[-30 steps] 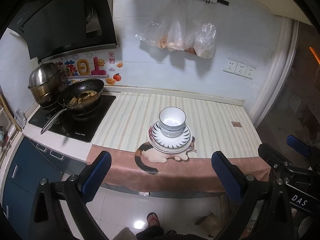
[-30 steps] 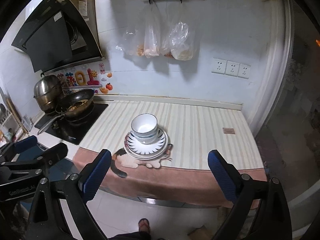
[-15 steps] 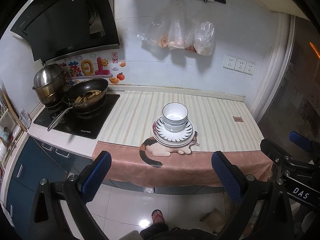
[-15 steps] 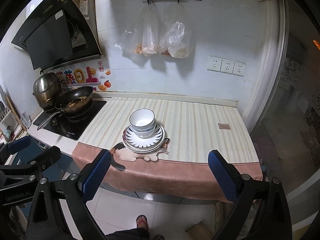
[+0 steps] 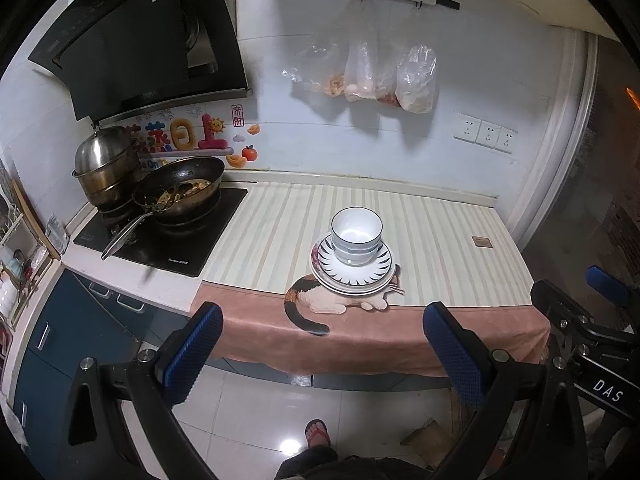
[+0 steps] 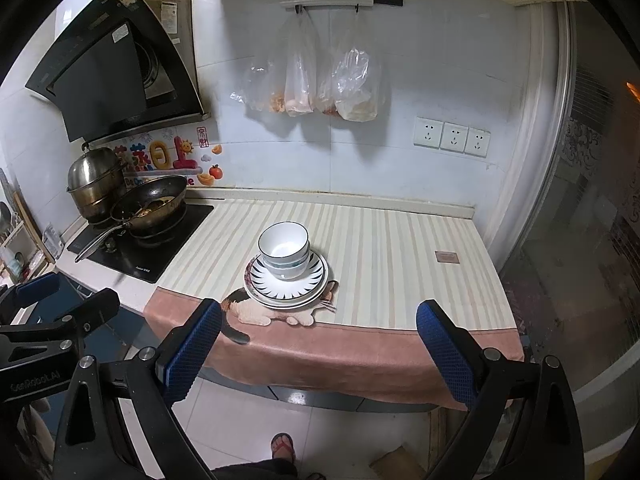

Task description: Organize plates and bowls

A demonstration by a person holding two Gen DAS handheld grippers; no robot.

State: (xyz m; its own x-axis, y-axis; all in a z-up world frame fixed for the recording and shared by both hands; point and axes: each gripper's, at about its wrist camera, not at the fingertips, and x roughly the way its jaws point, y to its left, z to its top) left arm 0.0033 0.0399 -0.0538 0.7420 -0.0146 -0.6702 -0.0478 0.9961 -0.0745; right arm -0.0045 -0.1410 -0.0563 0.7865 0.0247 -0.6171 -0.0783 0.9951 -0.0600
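1. Nested white bowls (image 5: 356,236) are sitting on stacked striped plates (image 5: 352,276), near the bench's (image 5: 440,240) front edge, on the cat-print cloth (image 5: 360,332).
2. The left tool (image 5: 326,350) is hovering spread and empty, off the front edge.
3. The right tool (image 6: 318,342) is likewise hovering spread, gripping nothing.
4. Risk: the stack is standing close to the front edge; a nudge or a snag on the overhanging cloth is likely to topple it.
5. Risk: glazed bowls are probably slipping under an off-centre pinch.
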